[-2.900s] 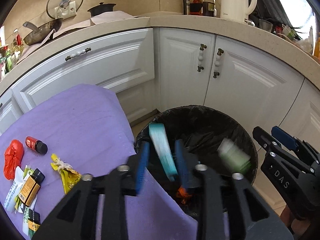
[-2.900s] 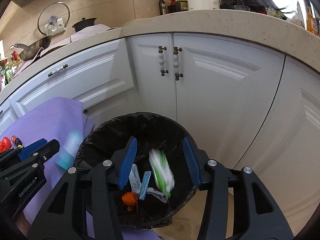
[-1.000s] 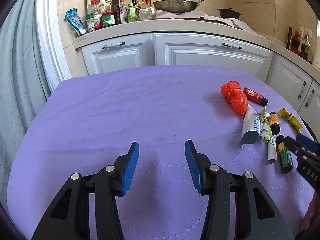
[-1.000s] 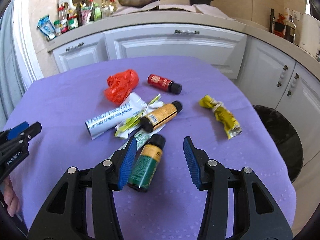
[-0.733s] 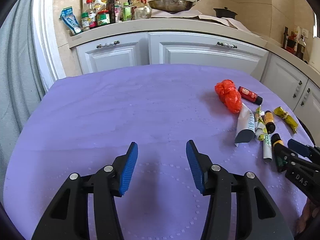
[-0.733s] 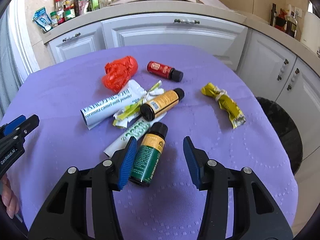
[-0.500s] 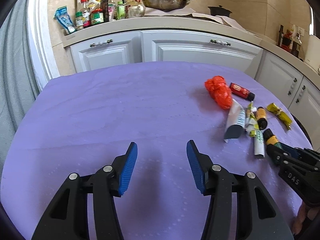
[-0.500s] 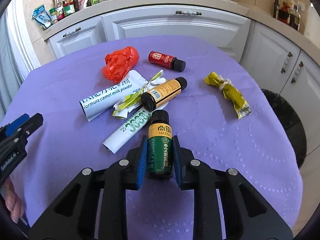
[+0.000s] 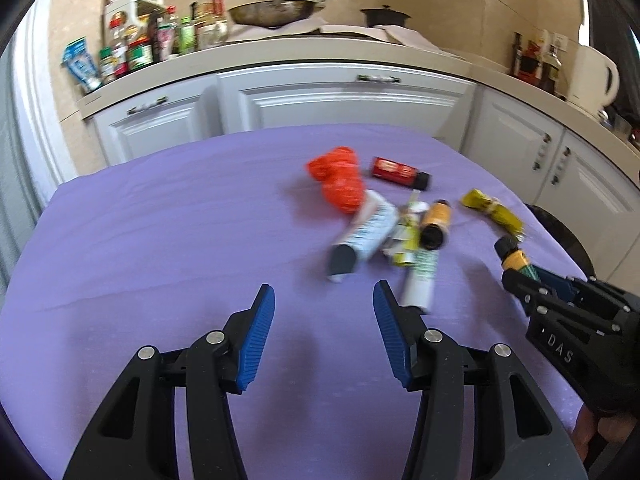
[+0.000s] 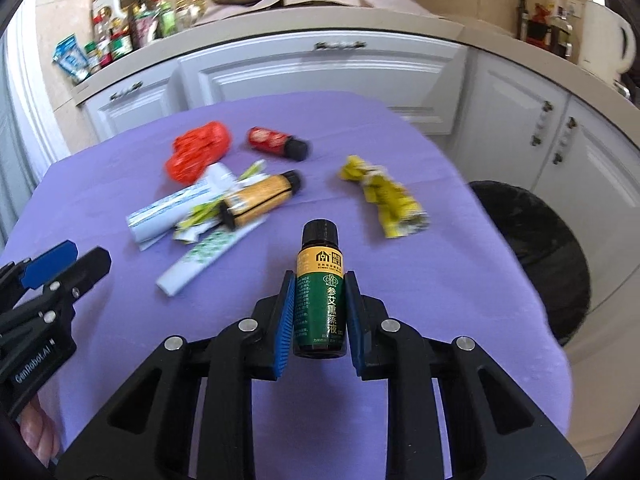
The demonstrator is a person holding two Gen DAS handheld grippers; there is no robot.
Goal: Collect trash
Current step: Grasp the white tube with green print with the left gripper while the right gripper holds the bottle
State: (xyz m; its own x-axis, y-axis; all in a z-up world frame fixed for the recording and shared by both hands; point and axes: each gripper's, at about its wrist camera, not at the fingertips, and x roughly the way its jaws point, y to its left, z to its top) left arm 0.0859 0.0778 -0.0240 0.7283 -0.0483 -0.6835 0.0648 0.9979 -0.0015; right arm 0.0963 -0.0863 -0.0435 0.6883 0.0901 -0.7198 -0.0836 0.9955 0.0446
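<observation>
My right gripper [image 10: 320, 284] is shut on a green bottle [image 10: 320, 300] with a black cap and yellow band, held above the purple table [image 10: 440, 280]. It also shows in the left wrist view [image 9: 516, 260]. My left gripper [image 9: 324, 300] is open and empty over the cloth, just short of the trash pile. The pile holds a red crumpled bag [image 9: 338, 184], a red bottle [image 9: 400, 172], a white tube [image 9: 364, 236], an orange bottle [image 9: 436, 224], a green-printed sachet [image 9: 420, 280] and a yellow wrapper [image 9: 492, 210]. The black-lined trash bin [image 10: 540, 256] stands right of the table.
White kitchen cabinets [image 9: 340, 96] curve behind the table. The counter carries bottles and jars [image 9: 136, 48], a pan [image 9: 276, 12] and a white kettle [image 9: 592, 76]. The table's right edge drops off beside the bin.
My right gripper closed on the green bottle and lifted it off the cloth. My left gripper moved right toward the trash pile, still open.
</observation>
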